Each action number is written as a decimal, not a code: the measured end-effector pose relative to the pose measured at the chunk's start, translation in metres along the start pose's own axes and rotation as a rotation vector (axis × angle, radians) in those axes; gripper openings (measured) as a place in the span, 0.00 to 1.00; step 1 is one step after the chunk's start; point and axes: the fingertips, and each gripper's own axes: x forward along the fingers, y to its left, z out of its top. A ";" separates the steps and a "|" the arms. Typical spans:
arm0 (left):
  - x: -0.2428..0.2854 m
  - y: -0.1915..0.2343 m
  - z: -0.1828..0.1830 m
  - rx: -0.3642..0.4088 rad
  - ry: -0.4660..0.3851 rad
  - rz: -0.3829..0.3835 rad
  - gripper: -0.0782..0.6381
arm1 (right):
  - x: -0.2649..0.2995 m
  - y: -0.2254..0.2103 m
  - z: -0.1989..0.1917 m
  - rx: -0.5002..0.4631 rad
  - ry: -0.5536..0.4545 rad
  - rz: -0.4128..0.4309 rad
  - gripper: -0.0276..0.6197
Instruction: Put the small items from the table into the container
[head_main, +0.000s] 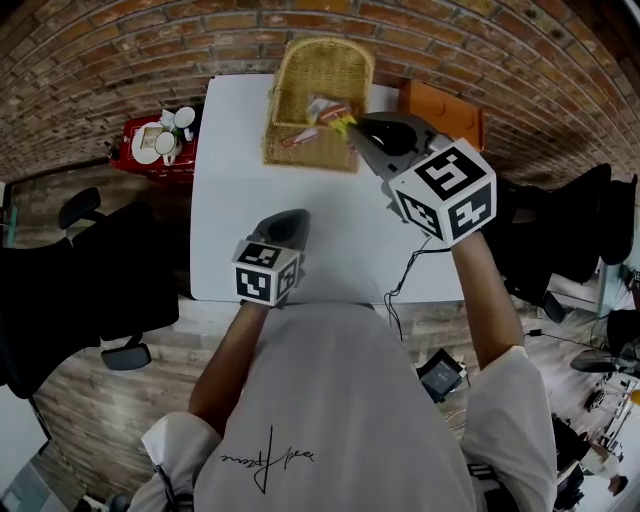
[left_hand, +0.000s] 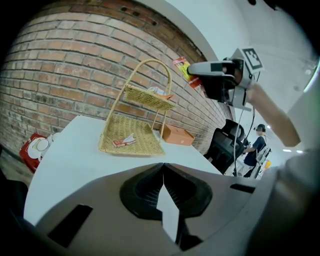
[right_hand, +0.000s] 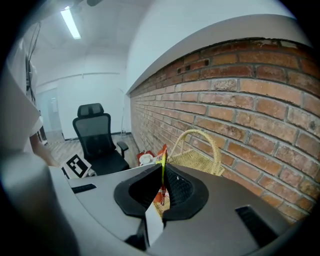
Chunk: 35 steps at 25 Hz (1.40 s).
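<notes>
A two-tier wicker basket (head_main: 325, 65), woven of pale straw-coloured cane with a tall arched handle, stands on the smooth white table (head_main: 240, 180) against the rough red-brick wall. The right gripper (head_main: 352, 135), a matte grey shell with ribbed black pads, has its jaws pinched nearly together on a thin, flat, glossy packet (head_main: 340, 122) in yellow and red. The packet is held up in the air just beside the basket's handle, above the level of the upper tier and off the table. It is gripped by one end and turned on edge. Its long axis carries on the line of the jaws, and its free end points toward the basket and the wall behind it. A similar flat red-and-white packet (left_hand: 123, 142) lies in the basket's lower tray, and another small wrapped item (left_hand: 160, 91) sits in the upper tier. The left gripper (head_main: 297, 215) hangs over the bare table in front of the basket, well apart from it, jaws fully together with nothing between them. A plain orange box (head_main: 440, 108) rests just beside the basket on the right gripper's side.
</notes>
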 end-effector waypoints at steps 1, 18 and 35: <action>0.000 0.000 -0.001 -0.004 0.001 0.000 0.12 | 0.001 -0.002 0.001 -0.002 0.000 -0.001 0.09; 0.000 0.019 -0.003 -0.060 -0.002 0.016 0.12 | 0.033 -0.036 0.010 0.030 0.006 -0.043 0.09; -0.003 0.040 -0.008 -0.108 0.013 0.056 0.12 | 0.069 -0.059 -0.003 0.048 0.038 -0.073 0.09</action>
